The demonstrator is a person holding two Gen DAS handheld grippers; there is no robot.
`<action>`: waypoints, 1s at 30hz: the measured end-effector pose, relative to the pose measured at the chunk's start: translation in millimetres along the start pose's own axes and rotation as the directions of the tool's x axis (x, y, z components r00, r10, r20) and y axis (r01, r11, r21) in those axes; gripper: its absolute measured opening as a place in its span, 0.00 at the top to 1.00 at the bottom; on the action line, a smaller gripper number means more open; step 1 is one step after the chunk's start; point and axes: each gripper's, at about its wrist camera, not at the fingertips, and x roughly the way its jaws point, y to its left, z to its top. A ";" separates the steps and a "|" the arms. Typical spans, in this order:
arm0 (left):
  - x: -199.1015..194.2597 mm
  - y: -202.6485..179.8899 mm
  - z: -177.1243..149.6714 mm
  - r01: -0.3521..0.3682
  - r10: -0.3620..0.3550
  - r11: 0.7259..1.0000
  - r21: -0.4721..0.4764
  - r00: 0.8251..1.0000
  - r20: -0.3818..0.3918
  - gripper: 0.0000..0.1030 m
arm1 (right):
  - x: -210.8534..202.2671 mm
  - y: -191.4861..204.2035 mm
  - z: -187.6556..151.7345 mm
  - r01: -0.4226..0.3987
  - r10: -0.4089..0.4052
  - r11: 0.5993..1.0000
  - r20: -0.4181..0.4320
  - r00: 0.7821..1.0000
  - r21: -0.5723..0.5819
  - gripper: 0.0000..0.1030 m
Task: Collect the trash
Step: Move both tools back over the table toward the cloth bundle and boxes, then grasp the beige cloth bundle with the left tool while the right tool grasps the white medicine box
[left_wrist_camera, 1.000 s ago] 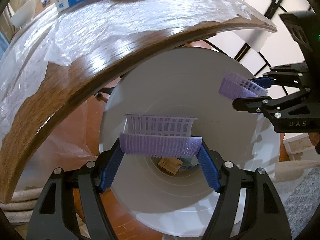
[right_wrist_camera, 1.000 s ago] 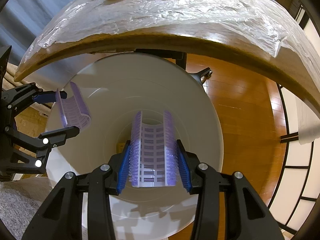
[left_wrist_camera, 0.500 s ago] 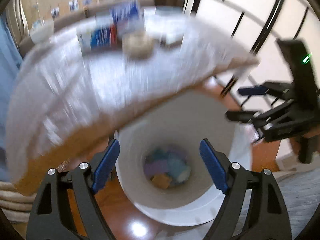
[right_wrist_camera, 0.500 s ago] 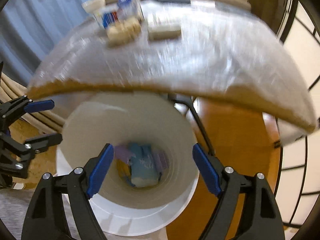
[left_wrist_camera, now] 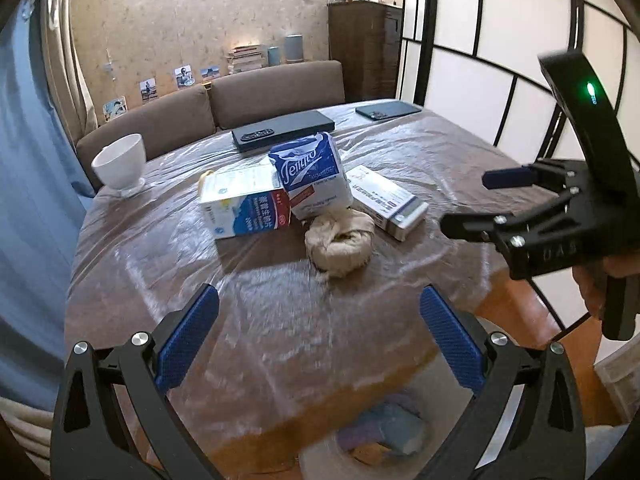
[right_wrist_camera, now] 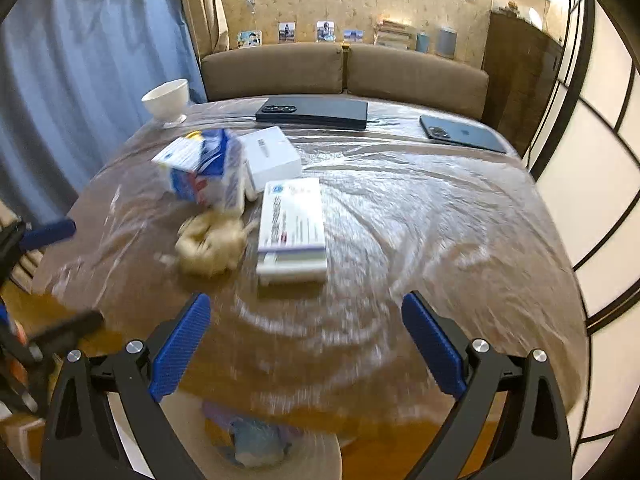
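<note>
Living room backdrop: brown sofa (left_wrist_camera: pixel 276 92) at the far side, shoji-style screen (left_wrist_camera: pixel 500 40) on the right, blue curtain (right_wrist_camera: pixel 80 80) on the left. Desk (left_wrist_camera: pixel 160 264) is wood under a wrinkled clear plastic sheet.

Left to right on the desk:
- white bowl (left_wrist_camera: pixel 120 164), far left corner, upright; contents can't be seen.
- blue-and-white carton (left_wrist_camera: pixel 244 204), on its side, long axis running left-right, printed face toward the near edge.
- blue Tempo tissue pack (left_wrist_camera: pixel 312 176), standing tilted, leaning over the carton's right end, logo facing near.
- crumpled beige wad (left_wrist_camera: pixel 340 240), just near of the tissue pack, touching it; lumpy, no clear axis.
- flat white medicine box (left_wrist_camera: pixel 386 200), right of the wad, long axis running diagonally, its near end pointing right-near, open flap end toward us.
- black slab with remote (left_wrist_camera: pixel 284 130) and a dark phone (right_wrist_camera: pixel 460 134), far edge, both flat.

White bin (right_wrist_camera: pixel 320 456) sits on the floor below the near desk edge; inside it a blurred bluish and purple pile, items not identifiable.

Left tool (left_wrist_camera: pixel 320 344): fingers wide apart, nothing between them, above the near desk edge. Right tool (right_wrist_camera: pixel 306 344): same, spread and empty; in the left view it hangs at the right over the desk's right side.
</note>
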 end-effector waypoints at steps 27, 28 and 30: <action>71.9 -2.9 26.1 0.025 -0.025 1.000 0.001 0.996 -0.085 0.27 | 80.0 11.4 40.2 -0.042 0.033 0.994 -0.086 0.996 -0.104 0.36; 72.5 -3.3 26.5 0.025 -0.024 1.000 0.005 0.996 -0.084 0.27 | 79.6 11.9 40.2 -0.039 0.030 0.993 -0.083 0.996 -0.111 0.39; 73.5 -5.7 26.4 0.027 -0.025 0.999 0.019 0.996 -0.083 0.35 | 79.0 12.5 39.9 -0.028 0.019 0.992 -0.076 0.997 -0.125 0.51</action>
